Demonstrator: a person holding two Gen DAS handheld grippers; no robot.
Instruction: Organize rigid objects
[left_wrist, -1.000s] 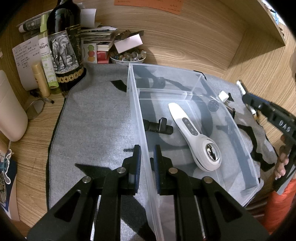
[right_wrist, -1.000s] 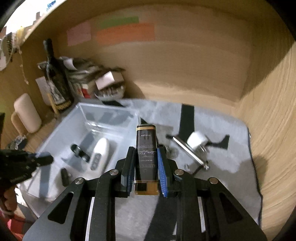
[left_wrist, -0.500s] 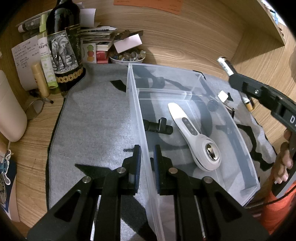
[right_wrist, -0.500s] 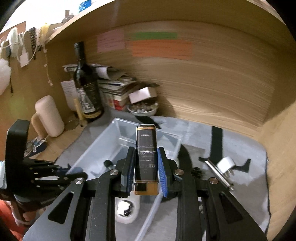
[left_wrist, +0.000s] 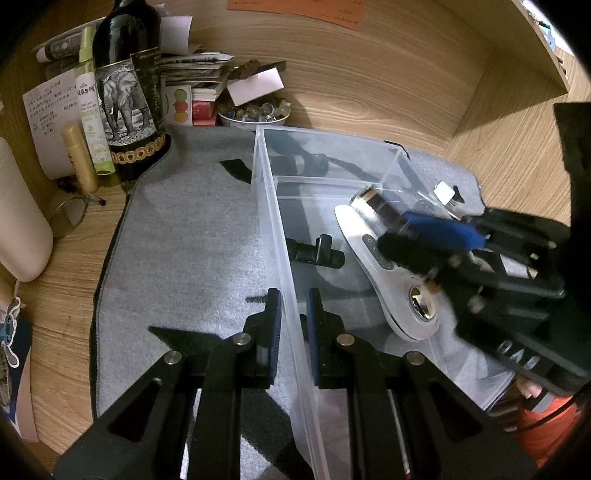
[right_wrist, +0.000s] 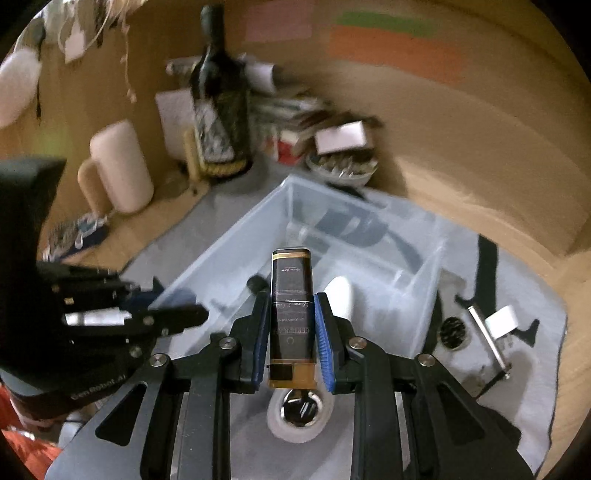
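**Over the bin: a held tin about to meet a crowded floor**

Above the clear bin (right_wrist: 424, 280), the right tool (right_wrist: 291, 328) is clenched on a dark tin (right_wrist: 291, 295) with gold ends, its blue pads pressing both long sides. The tin hangs over the large compartment, directly above the white device (right_wrist: 299, 413) that already lies there. The left tool (left_wrist: 291, 325) is pinched tight on the bin's near wall, one pad inside and one outside, steadying it on the grey mat (left_wrist: 192, 240).

The main risk is a drop onto the white device: the tin sits right over its round metal head, so letting go here would likely knock it or leave the tin propped and tilted. The black clip (left_wrist: 314, 253) beside it narrows the free floor further. The bin wall is thin and clear, so a hard twist from the left tool could flex it or skid the bin across the mat. The right view is blurred, which suggests speed, and a fast release would send the tin sliding.

Compared with a second ago, the right tool has come from the mat beside the bin, near the plug (right_wrist: 498, 321) and metal rod (right_wrist: 487, 339), to a place over the compartment, and has rolled somewhat. The left tool and the bin's contents have not shifted.
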